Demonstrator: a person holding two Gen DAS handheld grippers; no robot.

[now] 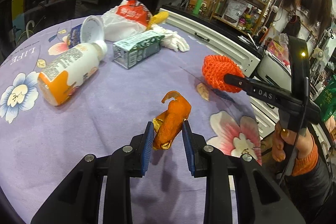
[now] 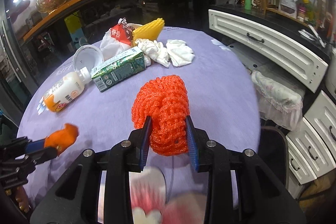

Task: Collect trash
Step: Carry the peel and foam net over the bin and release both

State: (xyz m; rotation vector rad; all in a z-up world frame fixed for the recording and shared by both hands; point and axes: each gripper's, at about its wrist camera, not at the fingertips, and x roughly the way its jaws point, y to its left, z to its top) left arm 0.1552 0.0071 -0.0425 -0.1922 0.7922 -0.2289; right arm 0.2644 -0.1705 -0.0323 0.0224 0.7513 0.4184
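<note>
Over the near edge of the worktop (image 1: 94,119), which wears a lilac cloth printed with flowers, we hold two claws, each pinching a piece of trash. Our left claw (image 1: 168,129) grips a curled strip of orange peel (image 1: 171,119) between its blue pads; the peel's upper end curls free beyond the fingertips, and its shadow lies on the cloth below. In the right wrist view the same peel (image 2: 63,136) shows at the left margin, held clear of the cloth. Our right claw (image 2: 168,127) is pressed onto a bunched orange foam net (image 2: 163,110), which bulges out past both pads; from the left wrist view that net (image 1: 220,72) hangs near the right edge of the worktop.

Toward the far edge lie the other pieces. A white and orange bottle (image 1: 67,75) lies on its side at the left, its neck touching an empty white cup (image 1: 92,29) that is tipped over. Just beside them a green drink carton (image 2: 119,72) lies flat. Behind it sits a white and red plastic bag (image 2: 115,39) with a yellow foam net (image 2: 149,32) against it, and crumpled white tissues (image 2: 168,51) lie to the right of the carton. White drawers (image 2: 266,47) stand off the right edge.
</note>
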